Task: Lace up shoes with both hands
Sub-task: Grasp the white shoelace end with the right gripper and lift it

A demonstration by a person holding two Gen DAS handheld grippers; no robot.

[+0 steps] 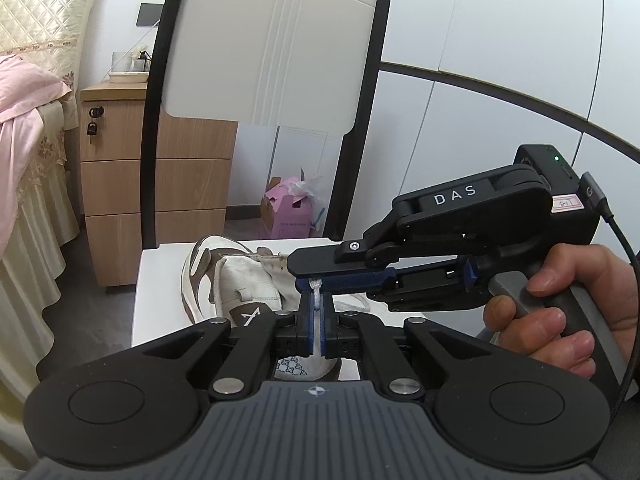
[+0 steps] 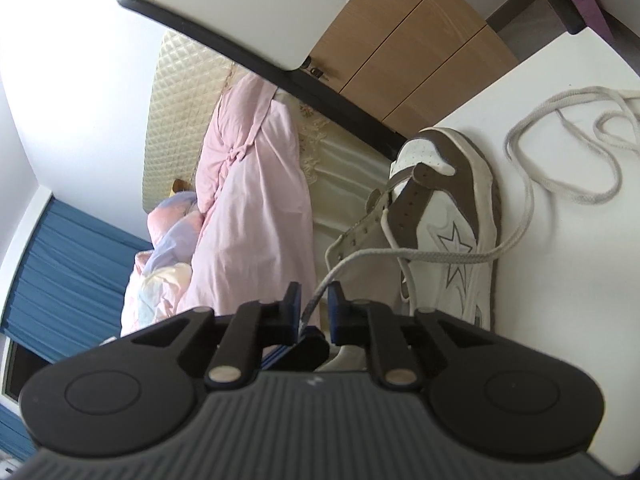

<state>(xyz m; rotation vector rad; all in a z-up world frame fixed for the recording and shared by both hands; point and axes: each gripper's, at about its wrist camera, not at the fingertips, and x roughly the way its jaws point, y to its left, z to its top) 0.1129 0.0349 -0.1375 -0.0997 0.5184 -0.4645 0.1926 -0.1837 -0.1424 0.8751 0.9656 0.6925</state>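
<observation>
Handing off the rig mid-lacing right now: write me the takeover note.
Left gripper: shut on the shoelace end.
Right gripper: jaws apart around the same lace, right at the left gripper's tips.
Shoe: on its side on the white table, lace through one eyelet, most of it loose on the table.
Left: pass the lace end over, thread remaining eyelets.

shoe [image 2: 448, 216] on chair seat [image 2: 560, 280] | lace [image 2: 560, 152] beside shoe | cabinet [image 1: 156, 184] behind chair
</observation>
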